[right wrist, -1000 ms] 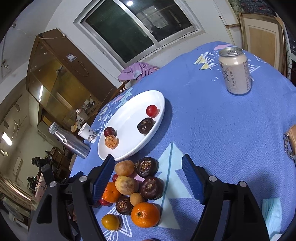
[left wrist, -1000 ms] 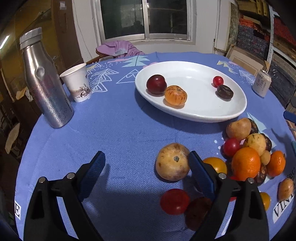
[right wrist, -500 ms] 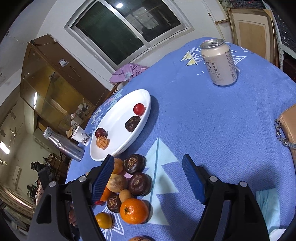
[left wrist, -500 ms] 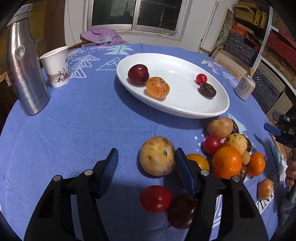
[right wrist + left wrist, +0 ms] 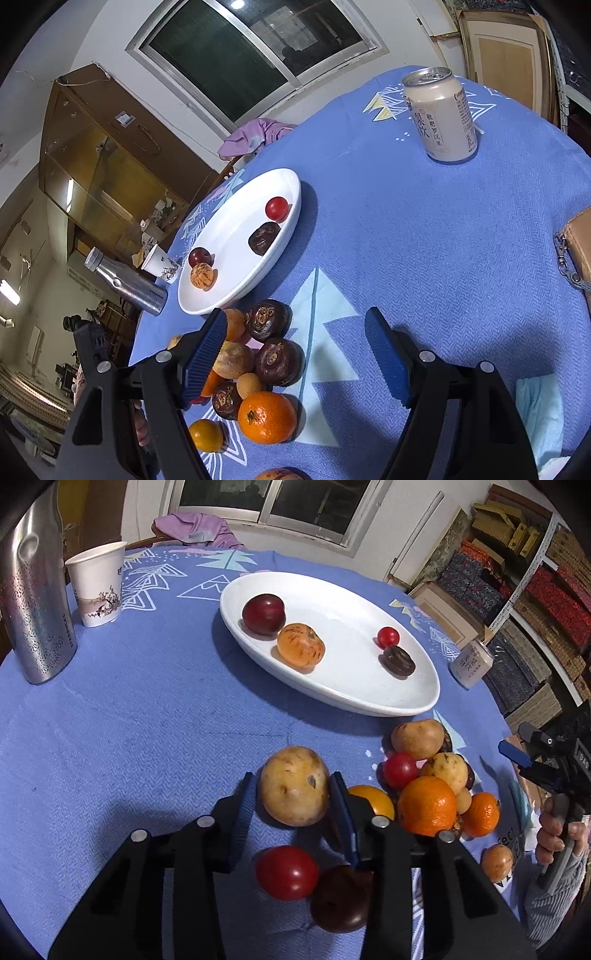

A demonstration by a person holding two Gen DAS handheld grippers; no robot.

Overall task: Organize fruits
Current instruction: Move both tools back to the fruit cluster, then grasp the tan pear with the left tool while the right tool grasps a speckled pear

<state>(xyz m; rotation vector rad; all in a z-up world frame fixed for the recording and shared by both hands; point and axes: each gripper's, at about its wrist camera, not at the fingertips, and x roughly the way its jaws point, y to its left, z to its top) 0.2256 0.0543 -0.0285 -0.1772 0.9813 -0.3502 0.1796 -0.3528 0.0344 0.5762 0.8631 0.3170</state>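
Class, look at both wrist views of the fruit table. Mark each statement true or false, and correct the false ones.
1. The white oval plate holds four fruits. True.
2. The left gripper has a big tan round fruit between its closing jaws. True.
3. The beige drink can lies on its side. False: it stands upright on the blue patterned tablecloth.
4. The right gripper is clamped on an orange. False: its jaws are open with nothing held.
5. The white paper cup stands beside the dented silver metal bottle. True.
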